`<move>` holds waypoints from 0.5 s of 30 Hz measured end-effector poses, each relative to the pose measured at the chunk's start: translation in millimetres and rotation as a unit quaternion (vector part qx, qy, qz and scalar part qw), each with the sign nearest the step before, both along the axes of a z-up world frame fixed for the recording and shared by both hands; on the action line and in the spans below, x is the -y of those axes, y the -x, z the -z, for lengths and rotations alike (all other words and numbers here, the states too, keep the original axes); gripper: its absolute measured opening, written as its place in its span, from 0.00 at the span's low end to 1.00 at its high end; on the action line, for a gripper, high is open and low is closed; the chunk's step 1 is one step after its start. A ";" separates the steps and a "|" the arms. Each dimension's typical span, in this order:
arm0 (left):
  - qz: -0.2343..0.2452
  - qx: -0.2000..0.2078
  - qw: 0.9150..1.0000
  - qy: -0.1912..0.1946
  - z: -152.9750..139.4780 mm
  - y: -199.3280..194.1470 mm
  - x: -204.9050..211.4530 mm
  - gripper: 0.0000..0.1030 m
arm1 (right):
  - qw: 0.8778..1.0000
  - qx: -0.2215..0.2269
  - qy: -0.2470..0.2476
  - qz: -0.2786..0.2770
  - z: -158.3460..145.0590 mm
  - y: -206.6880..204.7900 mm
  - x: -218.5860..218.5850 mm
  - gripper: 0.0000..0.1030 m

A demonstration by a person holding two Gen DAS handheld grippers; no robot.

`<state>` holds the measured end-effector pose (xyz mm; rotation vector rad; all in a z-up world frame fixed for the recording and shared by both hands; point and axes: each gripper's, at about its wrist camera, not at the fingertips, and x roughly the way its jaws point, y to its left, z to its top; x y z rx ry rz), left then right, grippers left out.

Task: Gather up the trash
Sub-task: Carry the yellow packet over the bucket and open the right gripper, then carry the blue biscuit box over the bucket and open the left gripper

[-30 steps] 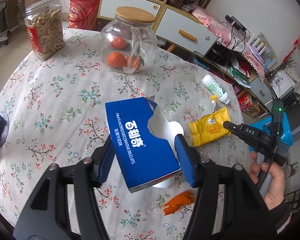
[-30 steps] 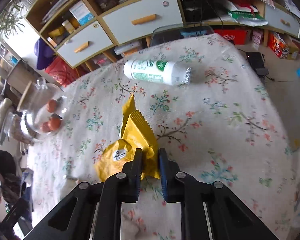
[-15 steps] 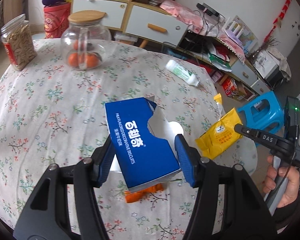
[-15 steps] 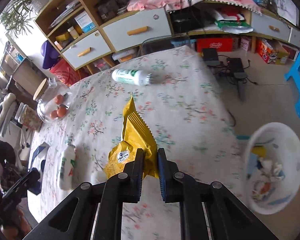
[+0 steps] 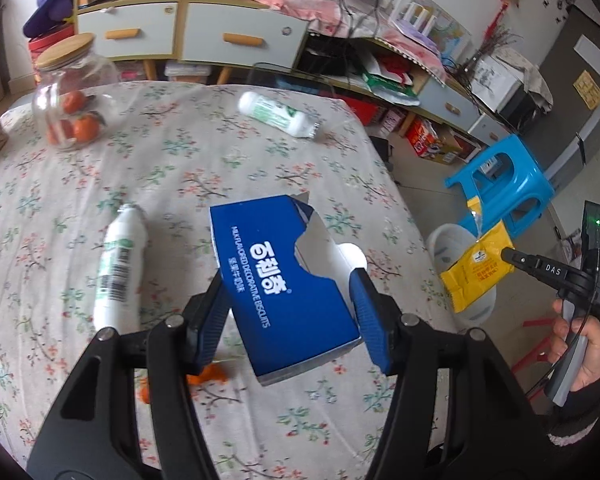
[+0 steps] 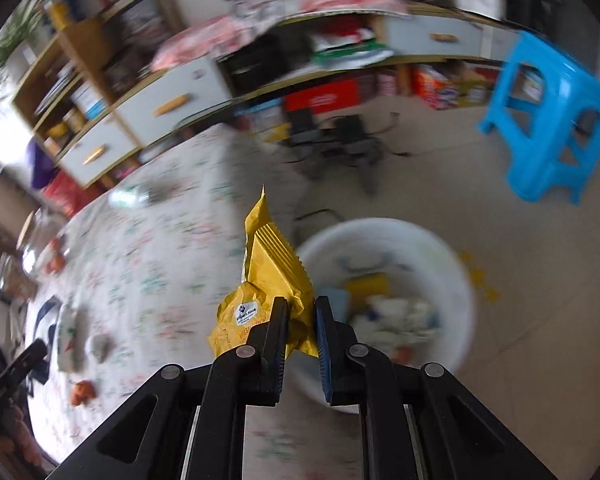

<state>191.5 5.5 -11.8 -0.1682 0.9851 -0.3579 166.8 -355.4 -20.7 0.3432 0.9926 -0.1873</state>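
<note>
Above the white bin (image 6: 384, 300) — just past its near rim — a yellow wrapper (image 6: 276, 280) is held pinched in the right gripper (image 6: 300, 320), while a blue box (image 5: 284, 280) is clamped in the left gripper (image 5: 288, 312).

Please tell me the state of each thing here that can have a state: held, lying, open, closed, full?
blue biscuit box: torn open, held in left gripper
yellow wrapper: pinched in right gripper
white bin: on floor, trash inside
two white bottles: lying on table
glass jar: upright, lid on, oranges inside

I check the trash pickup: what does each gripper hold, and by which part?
Left gripper clamps the blue box by its two long sides. Right gripper pinches the yellow wrapper near its lower end.
</note>
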 end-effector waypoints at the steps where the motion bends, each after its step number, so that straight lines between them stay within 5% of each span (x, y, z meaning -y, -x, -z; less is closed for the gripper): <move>1: 0.006 0.000 1.000 -0.001 0.5 0.0 7.3 0.59 | 1.000 0.000 0.000 0.016 0.6 5.8 15.5 0.14; 10: 0.048 0.003 0.999 -0.009 5.0 7.5 63.3 0.59 | 0.998 -0.006 0.003 0.063 11.6 23.8 70.8 0.19; 12: 0.058 0.007 0.998 -0.013 4.3 10.0 76.6 0.59 | 0.998 -0.016 -0.001 0.060 15.7 24.3 73.2 0.26; 15: 0.074 0.006 0.997 -0.008 2.9 12.3 95.6 0.60 | 0.998 -0.015 -0.009 0.062 16.4 29.6 79.2 0.57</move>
